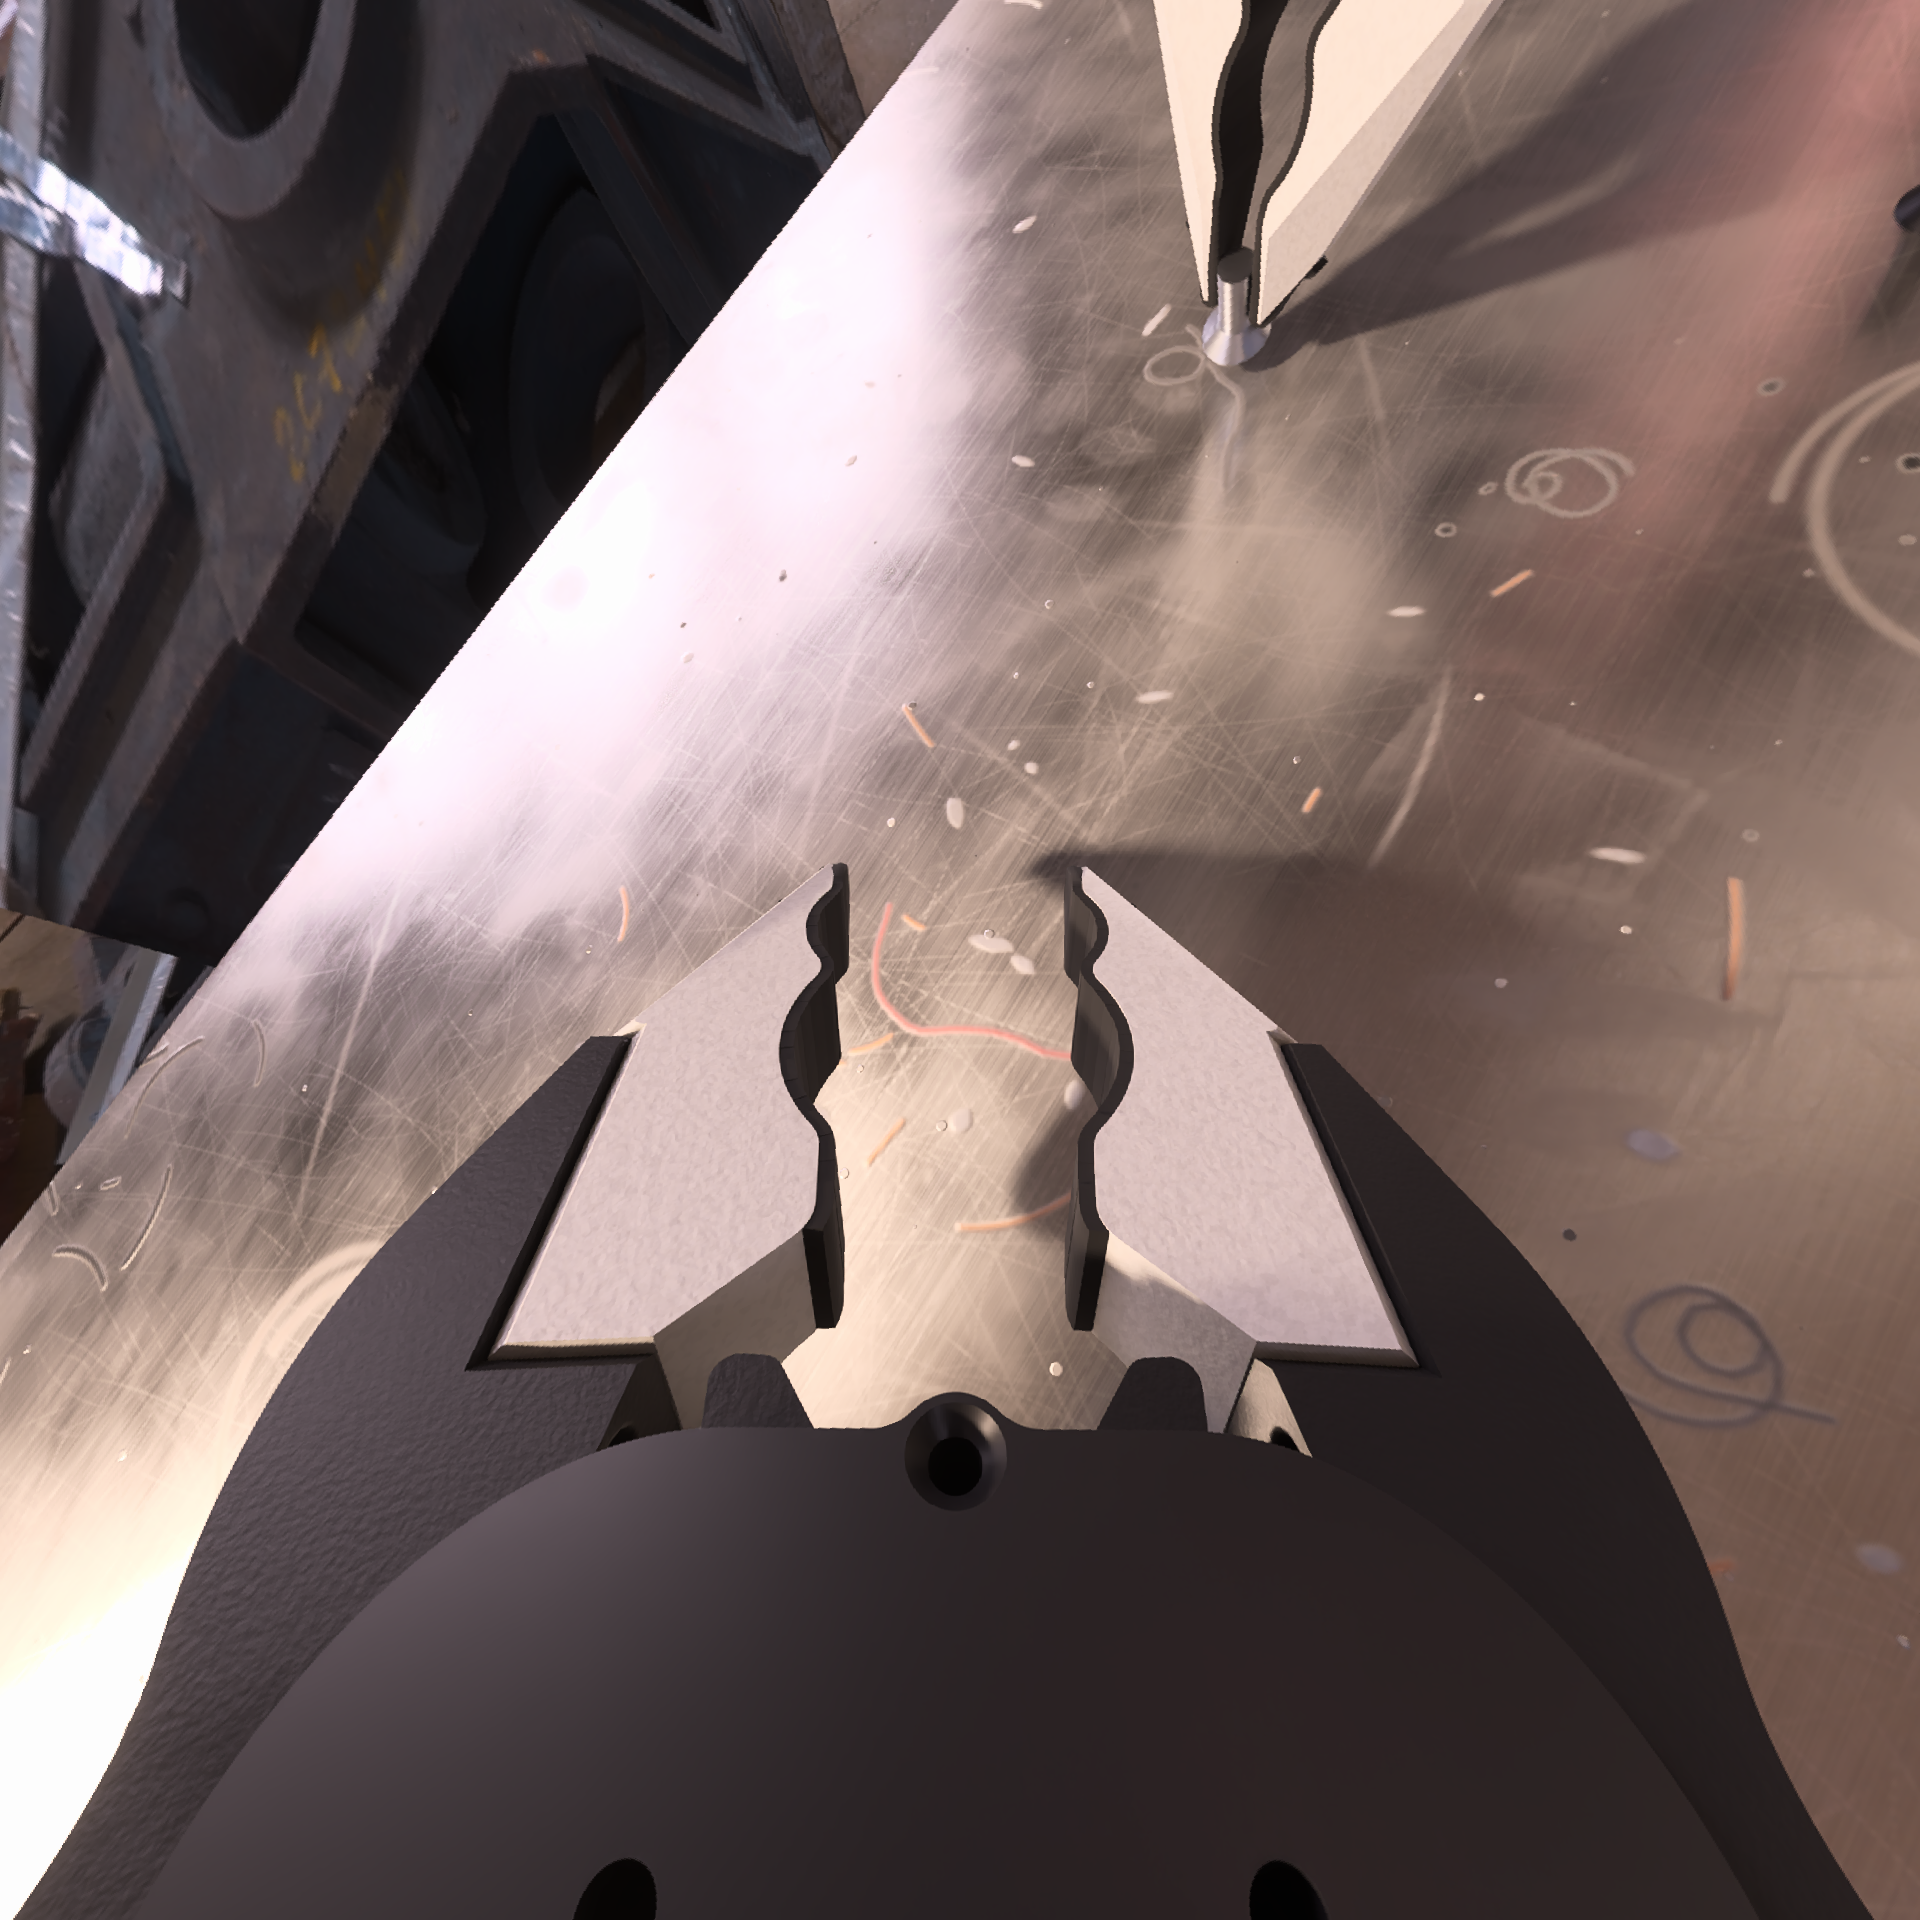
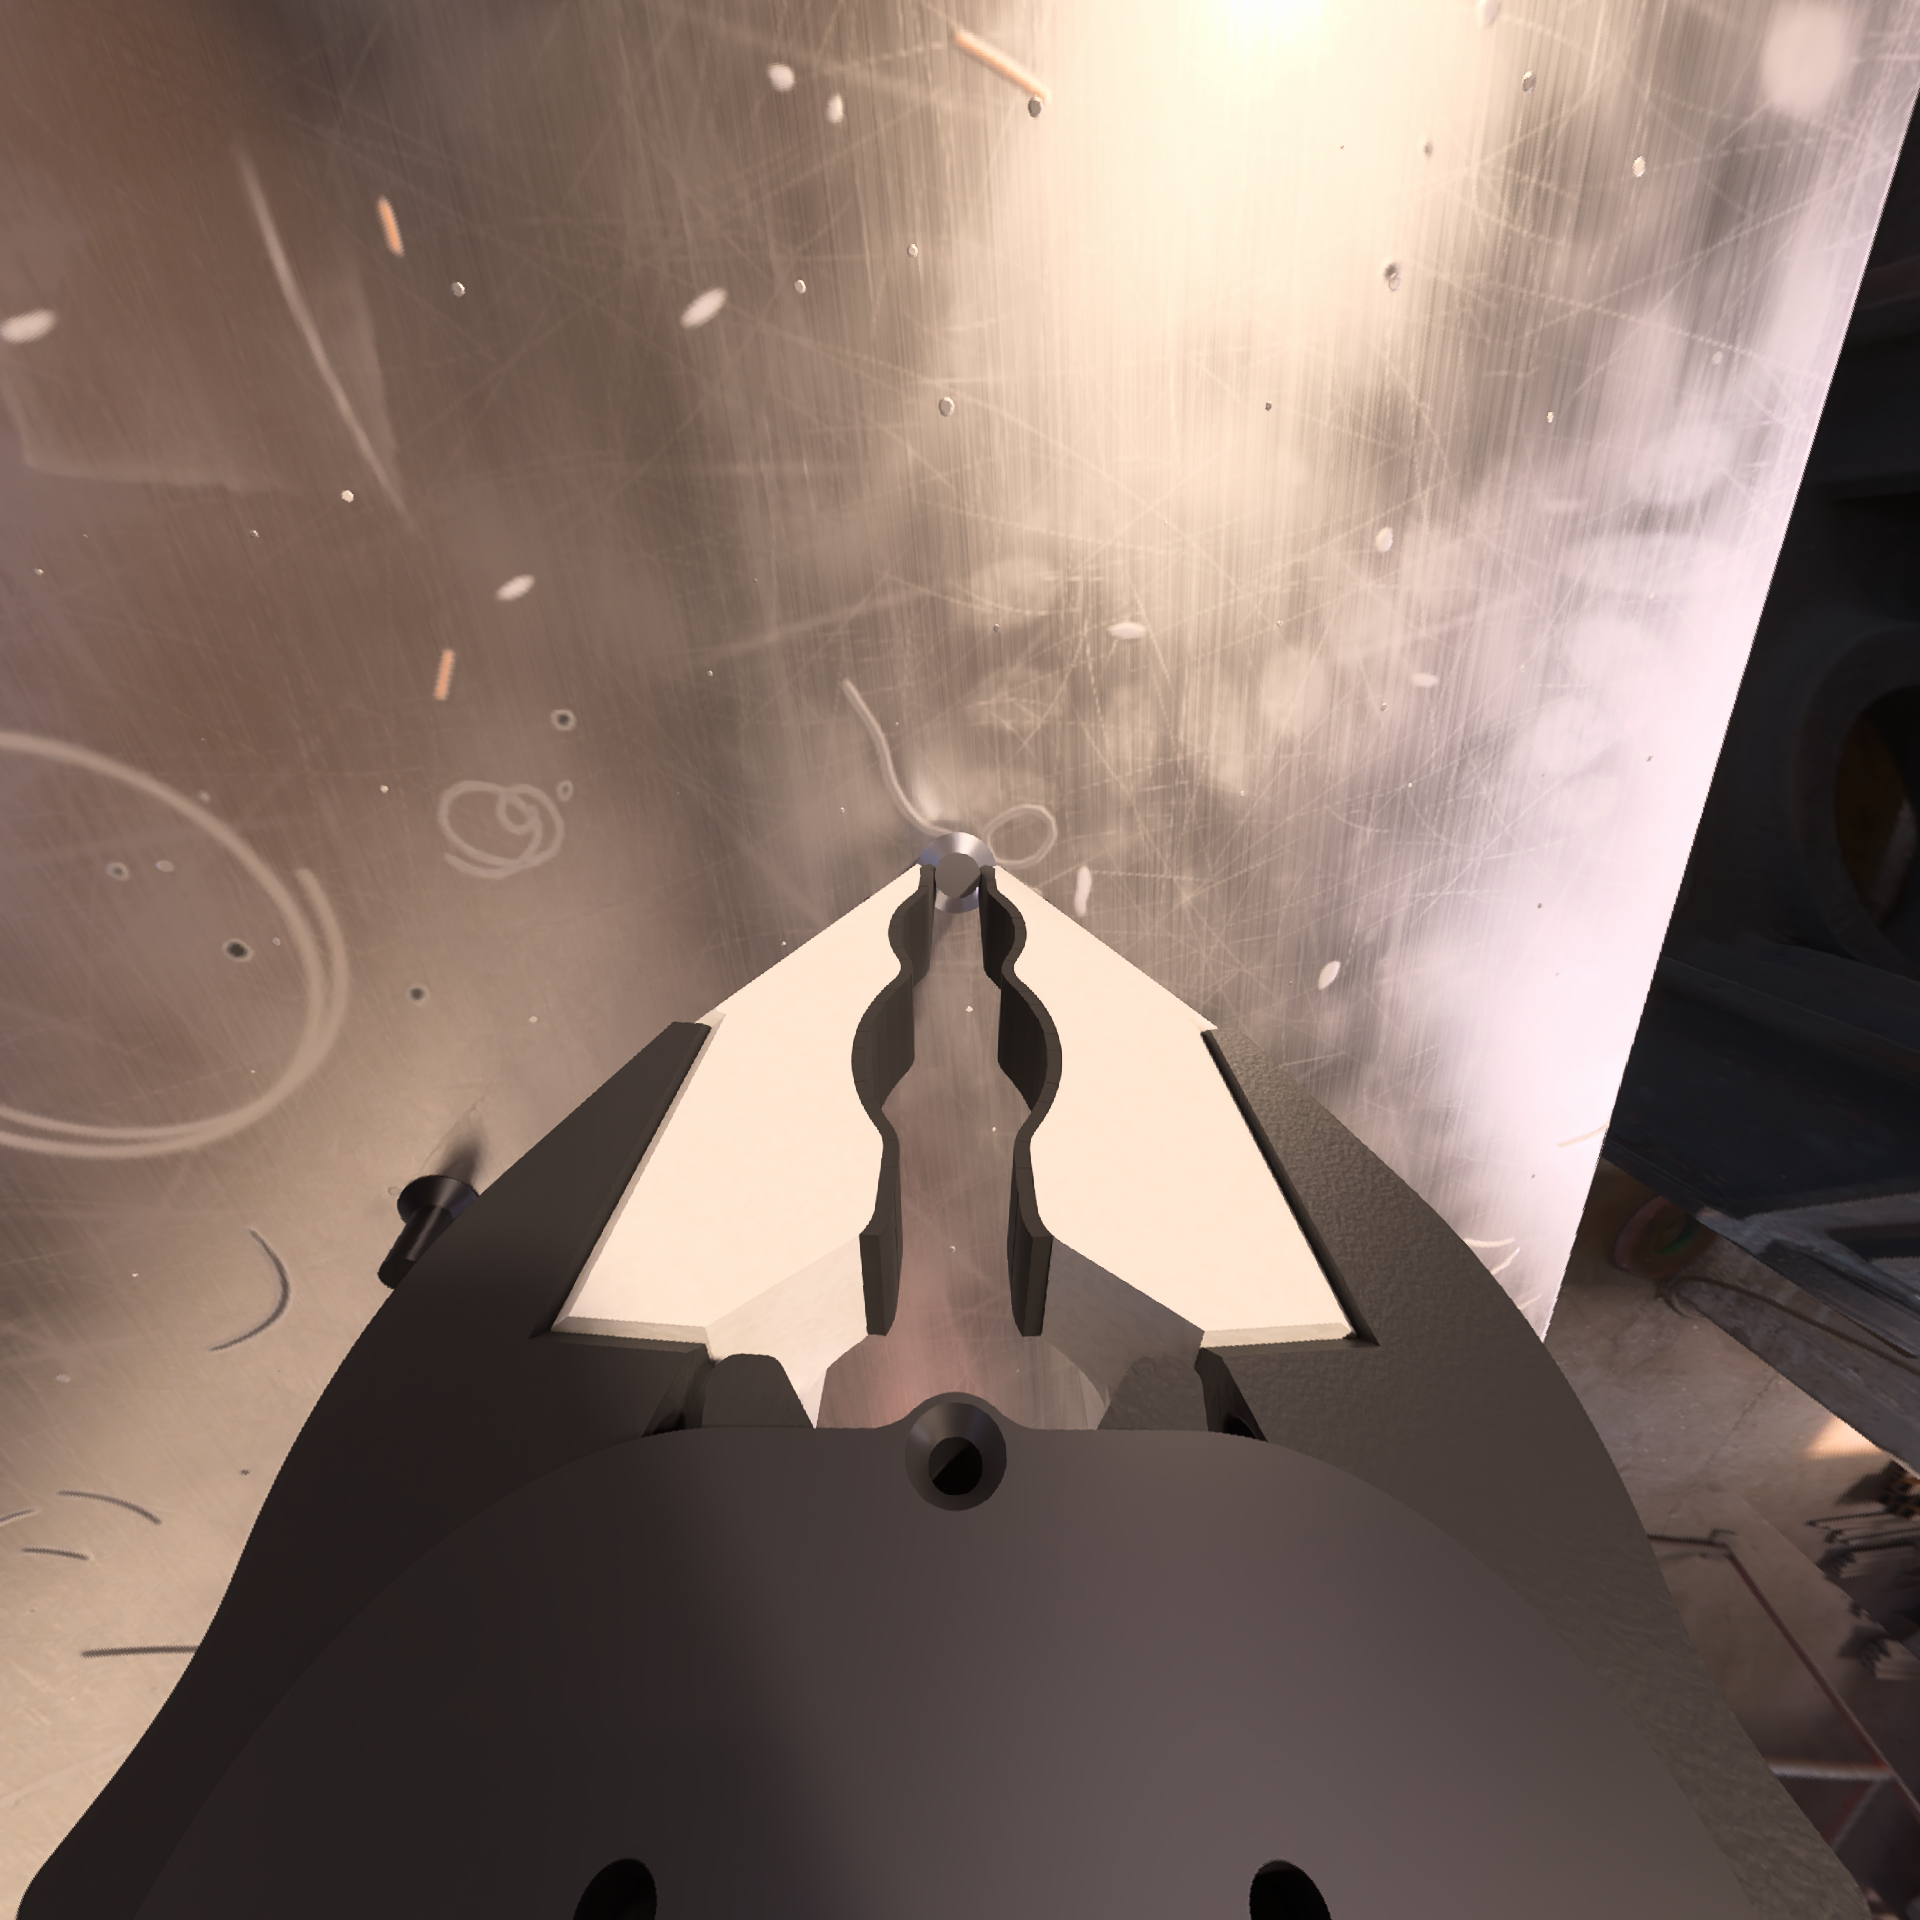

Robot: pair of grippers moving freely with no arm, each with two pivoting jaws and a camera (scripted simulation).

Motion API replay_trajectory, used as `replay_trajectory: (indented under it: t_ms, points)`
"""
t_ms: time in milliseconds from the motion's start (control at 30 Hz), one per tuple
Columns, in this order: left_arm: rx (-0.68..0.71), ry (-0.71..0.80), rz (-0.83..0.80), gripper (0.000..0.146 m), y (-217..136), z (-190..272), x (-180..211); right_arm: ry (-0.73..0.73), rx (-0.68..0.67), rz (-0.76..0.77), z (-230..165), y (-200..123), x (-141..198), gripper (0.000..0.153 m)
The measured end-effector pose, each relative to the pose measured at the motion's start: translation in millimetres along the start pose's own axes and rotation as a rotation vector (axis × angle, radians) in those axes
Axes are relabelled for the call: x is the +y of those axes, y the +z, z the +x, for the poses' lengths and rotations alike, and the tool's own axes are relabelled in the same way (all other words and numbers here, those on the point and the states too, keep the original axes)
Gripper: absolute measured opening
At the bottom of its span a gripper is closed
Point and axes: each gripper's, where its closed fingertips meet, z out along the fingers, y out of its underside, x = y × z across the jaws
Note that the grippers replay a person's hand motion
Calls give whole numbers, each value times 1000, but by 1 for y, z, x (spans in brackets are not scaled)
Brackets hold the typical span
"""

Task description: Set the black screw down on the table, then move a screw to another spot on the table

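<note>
Warm glare washes over the scratched metal tabletop [image 2: 1247, 312], strongest at the right wrist view's top. Soft shadows trail from the fingers [image 1: 1299, 197]; edges bend, wide-angle.

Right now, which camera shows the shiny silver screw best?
The left wrist view: the silver screw stands head down on the table, its whole side visible, its shaft pinched by the right gripper. The right wrist view looks down its tip only, fingertips hiding its sides.
</note>
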Motion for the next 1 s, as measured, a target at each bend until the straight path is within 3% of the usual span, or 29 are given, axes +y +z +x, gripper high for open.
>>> replay_trajectory:
  t_ms: [367,500,600,700,833,1000]
  points:
    - [-11,19,-1,41,0,1,0,41,36,31,7,-10,-3,8]
    - [-6,1,14,41,-3,-1,0,198,44,195,7,-82,7,8]
    - [3,-4,12,41,-3,-1,0,362,-126,281,-26,-123,27,8]
    - [2,15,7,41,-3,1,1,580,-313,241,-73,-105,54,8]
    - [-12,50,1,41,-2,3,1,657,-251,249,-101,-59,81,8]
    - [-6,34,6,41,-3,2,1,629,-141,247,-96,-49,78,8]
